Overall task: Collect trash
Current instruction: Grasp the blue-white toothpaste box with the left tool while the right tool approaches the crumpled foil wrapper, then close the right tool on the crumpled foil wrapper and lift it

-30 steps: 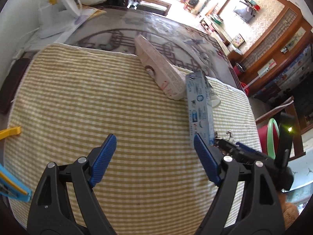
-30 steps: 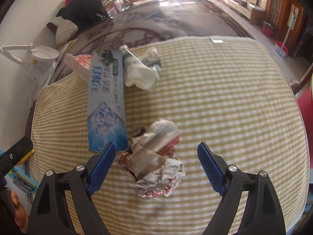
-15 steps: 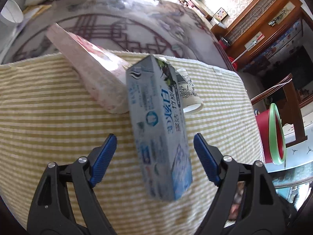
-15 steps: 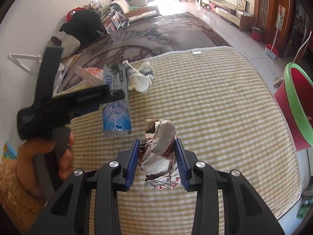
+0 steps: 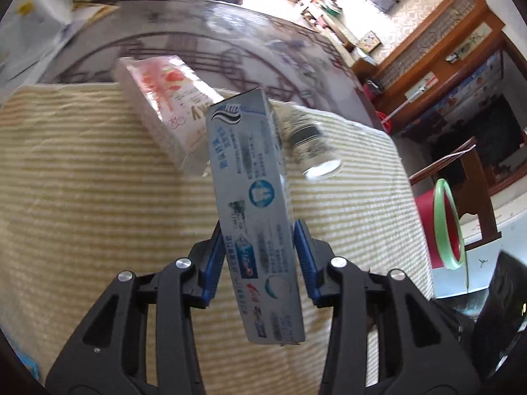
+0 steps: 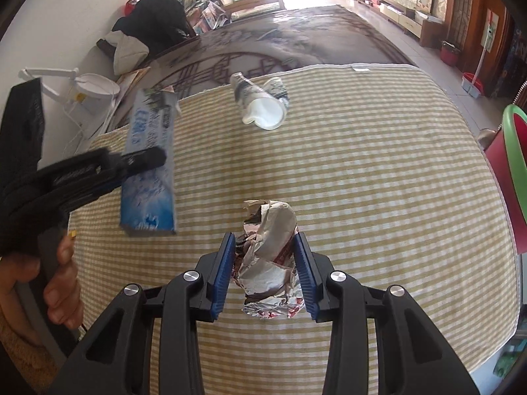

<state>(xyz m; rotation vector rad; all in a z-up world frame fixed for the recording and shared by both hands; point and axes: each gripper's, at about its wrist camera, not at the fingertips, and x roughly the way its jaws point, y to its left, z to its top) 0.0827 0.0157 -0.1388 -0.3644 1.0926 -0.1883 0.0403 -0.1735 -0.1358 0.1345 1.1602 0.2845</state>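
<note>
A: What do the blue pads of the left gripper (image 5: pixel 260 256) have?

B: Its jaws have just been closing; they now clamp the long blue-and-white cardboard toothpaste box (image 5: pixel 253 210) by its sides, lifted above the yellow-and-white striped cloth (image 5: pixel 98 197).

A: The right gripper (image 6: pixel 265 270)?

B: Clamped on the crumpled silver-and-red foil wrapper (image 6: pixel 268 256), above the cloth.

A: Beyond the box?

B: A pink-and-white tissue pack (image 5: pixel 164 121) just behind it, a tipped white paper cup (image 6: pixel 260 107) beside, a red bucket with green rim (image 5: pixel 444 227) off the cloth's right edge

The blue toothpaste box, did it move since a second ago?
Yes. The toothpaste box lay flat beside the paper cup on the checked cloth; now the left gripper has closed on it and raised it.
</note>
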